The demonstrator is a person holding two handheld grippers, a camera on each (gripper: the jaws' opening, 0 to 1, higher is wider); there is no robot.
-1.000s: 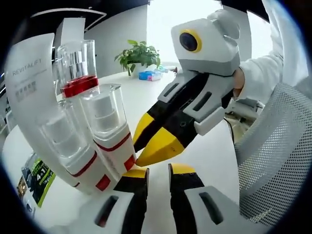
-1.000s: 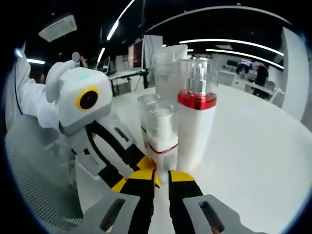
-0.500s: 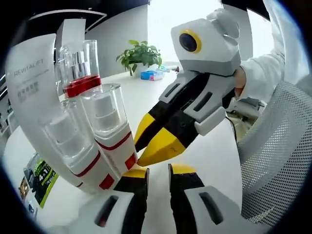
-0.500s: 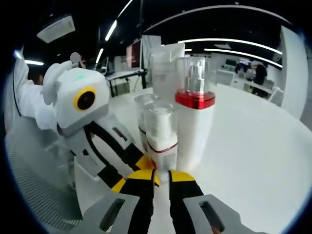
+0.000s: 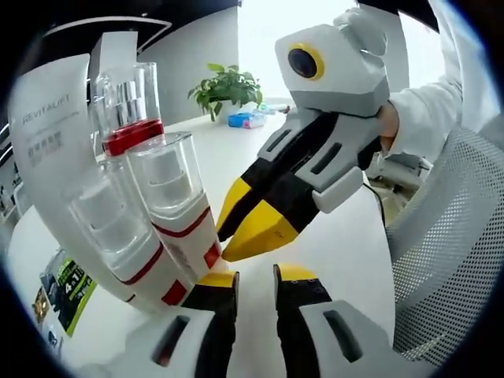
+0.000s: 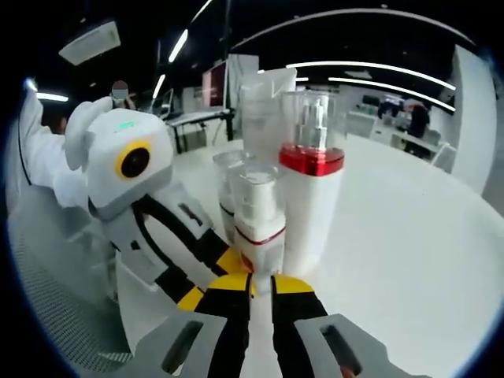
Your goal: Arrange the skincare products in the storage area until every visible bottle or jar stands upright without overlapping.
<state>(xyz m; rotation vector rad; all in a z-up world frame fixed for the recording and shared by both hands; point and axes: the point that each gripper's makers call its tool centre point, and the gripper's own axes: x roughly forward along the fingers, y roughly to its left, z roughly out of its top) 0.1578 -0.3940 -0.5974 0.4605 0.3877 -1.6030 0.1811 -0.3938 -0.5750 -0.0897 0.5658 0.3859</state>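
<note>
Standing upright: two small clear-capped bottles [image 6: 258, 220] with red bands, just beside the tall red-collared bottle [image 6: 312, 189].
Left gripper [image 5: 253, 277] narrowly parted, empty, one tip at the nearer bottle's base; right gripper [image 6: 260, 282] likewise, holding nothing.

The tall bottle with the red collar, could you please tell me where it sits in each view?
Left gripper view: tall bottle with the red collar at upper left, behind two small pump bottles.
Right gripper view: it stands at centre, right of them.
Shared landmark: the nearer small pump bottle.
</note>
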